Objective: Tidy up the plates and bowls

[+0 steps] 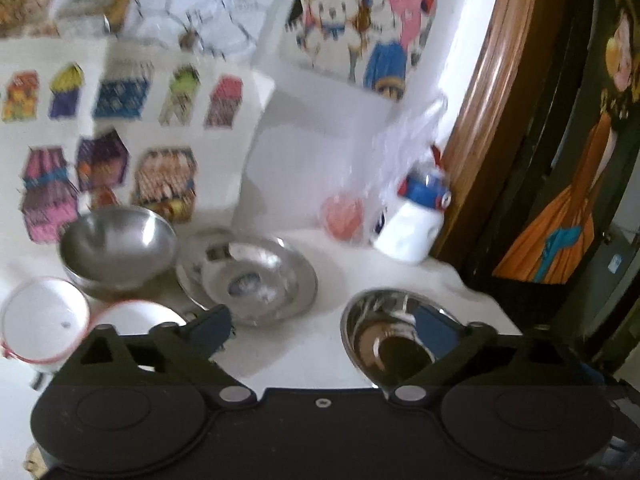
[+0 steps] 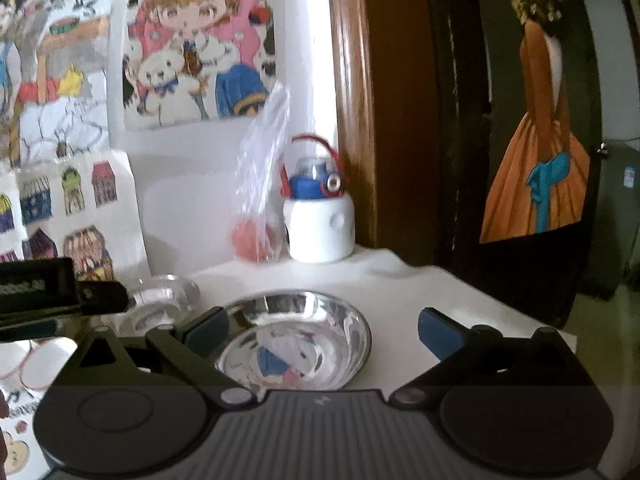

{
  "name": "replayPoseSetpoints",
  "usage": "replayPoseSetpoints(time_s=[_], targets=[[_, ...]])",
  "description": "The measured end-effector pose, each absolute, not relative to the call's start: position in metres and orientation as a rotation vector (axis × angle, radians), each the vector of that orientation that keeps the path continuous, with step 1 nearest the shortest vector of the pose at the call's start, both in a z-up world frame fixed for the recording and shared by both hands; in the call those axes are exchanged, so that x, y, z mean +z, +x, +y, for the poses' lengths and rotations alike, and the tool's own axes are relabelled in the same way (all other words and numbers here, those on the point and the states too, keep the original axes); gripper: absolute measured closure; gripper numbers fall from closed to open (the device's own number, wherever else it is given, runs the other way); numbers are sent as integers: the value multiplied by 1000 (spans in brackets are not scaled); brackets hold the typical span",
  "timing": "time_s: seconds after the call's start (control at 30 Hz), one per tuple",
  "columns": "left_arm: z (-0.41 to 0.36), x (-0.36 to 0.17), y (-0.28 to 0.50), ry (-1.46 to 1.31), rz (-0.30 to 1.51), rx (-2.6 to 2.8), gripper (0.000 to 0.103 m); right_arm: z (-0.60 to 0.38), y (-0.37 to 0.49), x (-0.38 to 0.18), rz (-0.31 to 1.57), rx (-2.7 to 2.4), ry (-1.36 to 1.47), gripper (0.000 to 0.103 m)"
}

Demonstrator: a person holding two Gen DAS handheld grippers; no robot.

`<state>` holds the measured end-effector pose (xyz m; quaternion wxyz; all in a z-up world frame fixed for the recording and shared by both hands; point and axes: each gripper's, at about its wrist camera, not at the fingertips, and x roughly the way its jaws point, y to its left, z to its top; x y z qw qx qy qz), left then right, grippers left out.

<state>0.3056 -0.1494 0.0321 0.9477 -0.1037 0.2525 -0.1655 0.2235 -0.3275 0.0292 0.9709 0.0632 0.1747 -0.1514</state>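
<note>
Right gripper (image 2: 322,334) hangs wide, empty, its fingers straddling the steel bowl (image 2: 294,340) dead ahead; left gripper (image 1: 324,332), also spread, sees that bowl off its right finger; right is nearer, I judge.

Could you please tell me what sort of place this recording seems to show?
Probably a home, perhaps a child's corner: a white table against a wall hung with cartoon drawings, a child's water bottle beside a wooden door frame, and steel bowls set out.
</note>
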Motion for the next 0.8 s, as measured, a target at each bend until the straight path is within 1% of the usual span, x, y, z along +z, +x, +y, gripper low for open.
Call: replayPoseSetpoints(time_s=[0.17,0.33,0.47,0.6,0.7,0.8], targets=[[-125,48,296,-186,453,-308,1,-313,210,50,283,-296,141,0],[-93,55,311,-143,465,-287,1,-299,210,64,253,-211,224,0],[-65,55,336,-109,491,-273,1,-300,225,61,302,-72,406,0],[-46,59,370,-83,540,-276,1,-303,251,47,411,-6,606,0],[-42,60,397,-84,591,-327,1,-303,268,32,470,9,683,0],[-46,58,423,-83,626,-372,1,-299,286,16,499,46,702,0]])
